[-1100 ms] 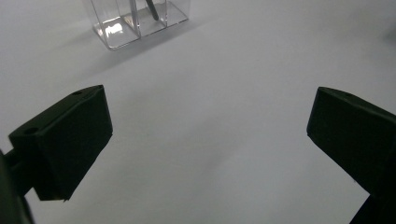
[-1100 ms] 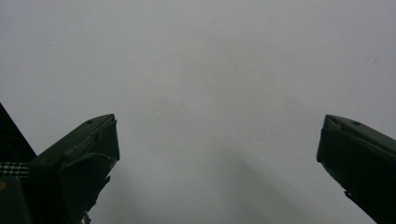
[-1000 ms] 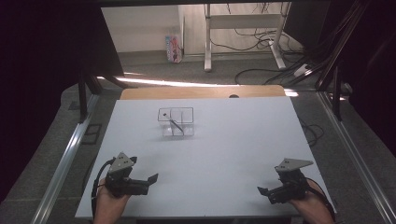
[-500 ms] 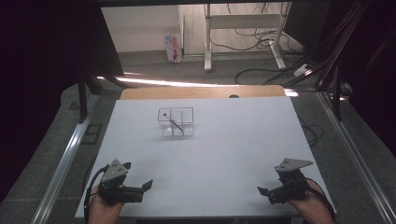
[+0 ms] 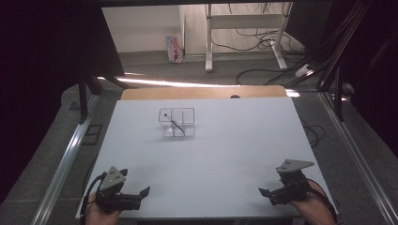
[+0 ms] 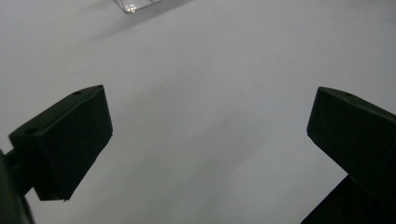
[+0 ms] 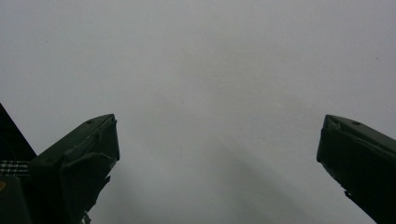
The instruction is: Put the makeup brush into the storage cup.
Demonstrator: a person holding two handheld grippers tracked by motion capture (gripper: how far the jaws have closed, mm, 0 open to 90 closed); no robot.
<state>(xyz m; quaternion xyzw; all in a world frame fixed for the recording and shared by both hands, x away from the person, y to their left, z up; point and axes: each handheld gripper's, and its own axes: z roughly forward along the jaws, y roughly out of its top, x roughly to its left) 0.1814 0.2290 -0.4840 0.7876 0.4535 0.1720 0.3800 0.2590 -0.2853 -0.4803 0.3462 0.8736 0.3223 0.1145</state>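
We have both grippers parked at the near edge of the white table (image 5: pixel 225 154), well apart from each other and from the work. The left gripper (image 5: pixel 141 194) sits at the near left corner, its jaws spread wide with only bare tabletop between them in the left gripper view; the right gripper (image 5: pixel 264 195) sits at the near right, jaws likewise spread and holding nothing. The one thing on the table is a small clear plastic compartment box (image 5: pixel 177 122), standing toward the far middle, closer to the left side than the right. A thin dark stick-like item (image 5: pixel 175 125) leans inside it, one end up near the far left compartment, the other down toward the front; it is too small for us to say what it is or which cell its foot rests in. A corner of the box (image 6: pixel 135 4) shows at the top edge of the left gripper view, so that gripper already points roughly toward it. We judge this as the waiting stage, with no reach under way. The next move would call for a long forward carry, likely by the left gripper, jaws kept apart until they straddle the item, perhaps with the right steadying the light box against sliding.
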